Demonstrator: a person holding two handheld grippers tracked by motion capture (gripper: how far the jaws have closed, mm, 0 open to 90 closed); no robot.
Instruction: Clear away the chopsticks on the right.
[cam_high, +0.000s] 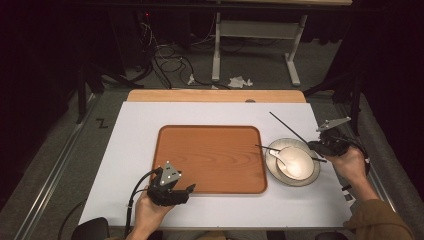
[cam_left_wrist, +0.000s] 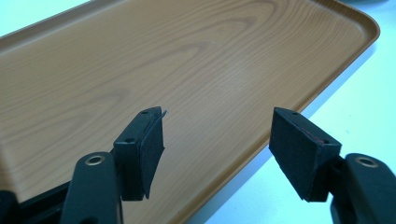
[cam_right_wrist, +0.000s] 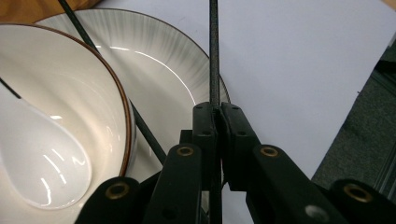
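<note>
1. We see the right gripper (cam_right_wrist: 218, 109) clamped tight on a thin black chopstick (cam_right_wrist: 214, 51), which runs straight out ahead of its jaws over the white table cover (cam_right_wrist: 299, 60)
2. In the high view that chopstick (cam_high: 290, 127) slants up and away from the right gripper (cam_high: 325, 145), clear of the table
3. Just to the left of the right gripper we find a plate (cam_right_wrist: 173, 60) with a cream bowl (cam_right_wrist: 70, 93) on it; a white spoon (cam_right_wrist: 46, 163) lies in the bowl
4. A second chopstick (cam_right_wrist: 140, 123) lies across the plate, passing beside the bowl and under the jaws of the right gripper
5. The left gripper (cam_left_wrist: 217, 149) stands wide open with nothing between its pads (cam_left_wrist: 152, 144)
6. Right ahead of and under the left gripper lies the wooden tray (cam_left_wrist: 196, 60); its near rim passes between the jaws, and we cannot tell whether they touch it
7. In the high view the left gripper (cam_high: 172, 187) sits at the tray (cam_high: 210, 155) front edge, well apart from the plate (cam_high: 272, 172)
</note>
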